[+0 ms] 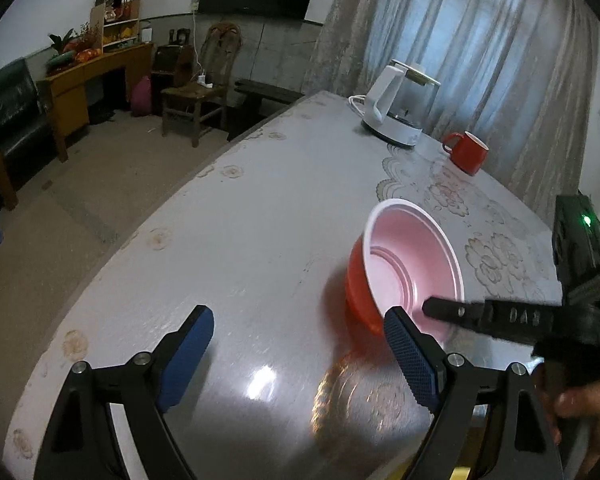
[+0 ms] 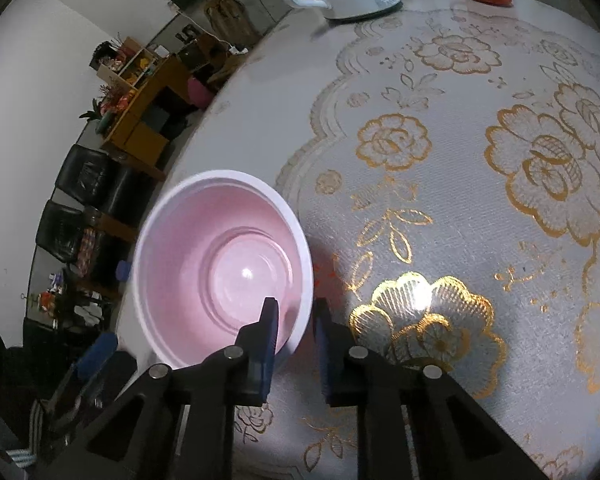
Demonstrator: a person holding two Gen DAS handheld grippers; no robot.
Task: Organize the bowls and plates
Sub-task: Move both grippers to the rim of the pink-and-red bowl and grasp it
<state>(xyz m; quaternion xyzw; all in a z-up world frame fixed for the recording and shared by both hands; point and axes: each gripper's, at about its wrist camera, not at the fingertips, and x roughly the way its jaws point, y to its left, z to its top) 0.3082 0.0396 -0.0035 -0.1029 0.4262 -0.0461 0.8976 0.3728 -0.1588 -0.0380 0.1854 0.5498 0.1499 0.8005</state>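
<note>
A bowl (image 1: 404, 256), red outside and pink inside with a white rim, sits on the table (image 1: 240, 220); the right wrist view shows it from above (image 2: 220, 272). My right gripper (image 2: 296, 306) is shut on the bowl's near rim, one finger inside and the other outside. In the left wrist view it reaches in from the right (image 1: 440, 308). My left gripper (image 1: 298, 320) stands open over bare tablecloth just left of the bowl, with nothing between its blue pads. Its right finger (image 1: 408, 352) overlaps the bowl's red wall in that view; contact is unclear.
A white electric kettle (image 1: 396, 108) and a red mug (image 1: 468, 152) stand at the far side of the table. The table's curved edge (image 1: 172, 200) runs along the left, with floor, a wooden chair (image 1: 196, 92) and a desk beyond. A gold-flowered cloth (image 2: 460, 160) covers the table.
</note>
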